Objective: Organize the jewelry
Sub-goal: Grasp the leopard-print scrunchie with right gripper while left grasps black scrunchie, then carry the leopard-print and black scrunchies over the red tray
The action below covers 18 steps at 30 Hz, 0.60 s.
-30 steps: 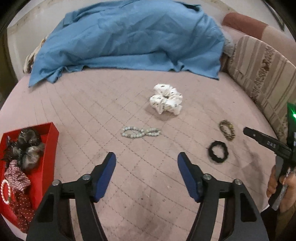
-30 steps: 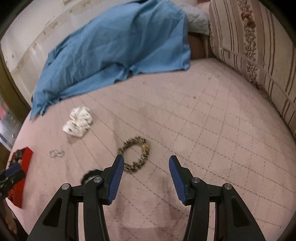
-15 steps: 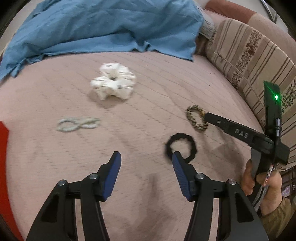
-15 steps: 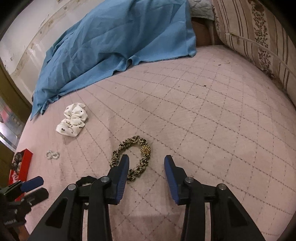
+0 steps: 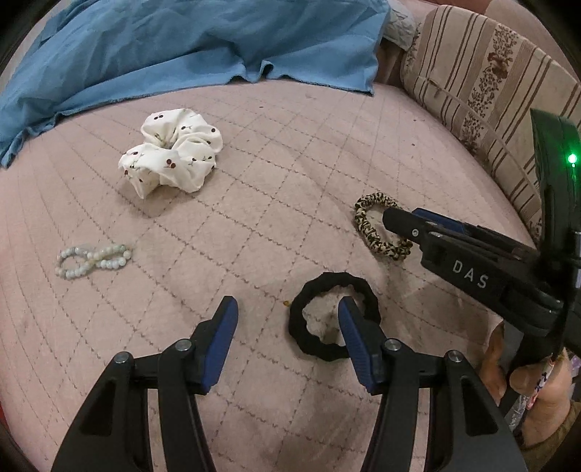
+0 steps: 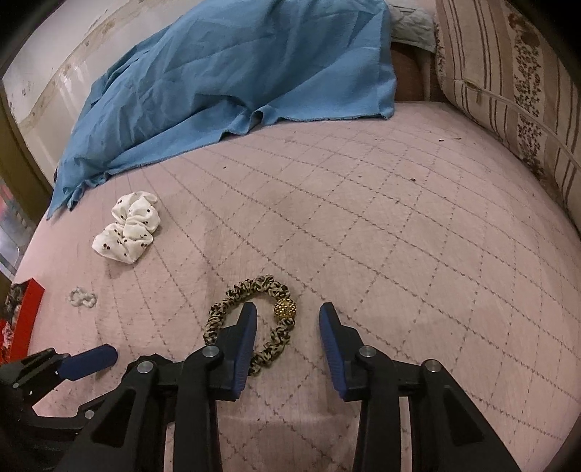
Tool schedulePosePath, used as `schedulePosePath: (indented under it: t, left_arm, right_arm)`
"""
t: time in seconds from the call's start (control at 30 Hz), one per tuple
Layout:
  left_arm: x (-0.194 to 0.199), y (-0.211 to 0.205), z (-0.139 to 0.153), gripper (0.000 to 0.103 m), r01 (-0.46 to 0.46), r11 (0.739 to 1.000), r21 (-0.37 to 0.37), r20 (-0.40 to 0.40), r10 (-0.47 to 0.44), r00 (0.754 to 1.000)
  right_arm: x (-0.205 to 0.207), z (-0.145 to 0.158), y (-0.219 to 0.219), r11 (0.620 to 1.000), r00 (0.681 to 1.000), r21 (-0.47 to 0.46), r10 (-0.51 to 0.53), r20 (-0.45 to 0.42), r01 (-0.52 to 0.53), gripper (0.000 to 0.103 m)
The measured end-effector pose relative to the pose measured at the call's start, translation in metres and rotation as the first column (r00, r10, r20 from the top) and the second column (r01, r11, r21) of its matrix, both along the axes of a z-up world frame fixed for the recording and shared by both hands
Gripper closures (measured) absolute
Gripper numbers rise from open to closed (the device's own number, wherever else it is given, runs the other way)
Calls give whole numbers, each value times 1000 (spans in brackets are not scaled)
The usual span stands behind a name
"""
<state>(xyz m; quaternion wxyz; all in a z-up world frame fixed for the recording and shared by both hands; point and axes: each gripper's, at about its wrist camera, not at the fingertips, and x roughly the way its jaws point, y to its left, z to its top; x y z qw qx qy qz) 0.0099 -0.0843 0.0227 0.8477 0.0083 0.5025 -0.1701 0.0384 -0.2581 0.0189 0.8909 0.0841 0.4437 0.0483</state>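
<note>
A rumpled blue cloth lies heaped across the far end of a pink quilted bedspread stitched in a diamond pattern, its frayed hem spilling onto the pink surface. Along the right side stands a beige striped cushion with brown floral bands, and a bit of grey-green fabric shows between the cushion and the cloth. Behind the cloth rises a pale, stained wall.
</note>
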Motion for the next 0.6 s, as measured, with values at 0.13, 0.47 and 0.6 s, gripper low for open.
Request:
schedulePosePath:
  t: [0.13,0.47,0.6]
  left_arm:
    - [-5,-11,-3,73,-9,995,100,47,4,999]
    - [-21,6,24,95,2,999,32,51,-3,999]
    - [-34,14,44,95,5,1000,6,90,-6,996]
  right_arm:
    - [2,-1,6,999,1000,-34,11,-4,-11,76]
    - [-10,16,4,1000,999,6,-4,40,3,90]
    - [-17,28,2,999,997,34,-21,70,19,90]
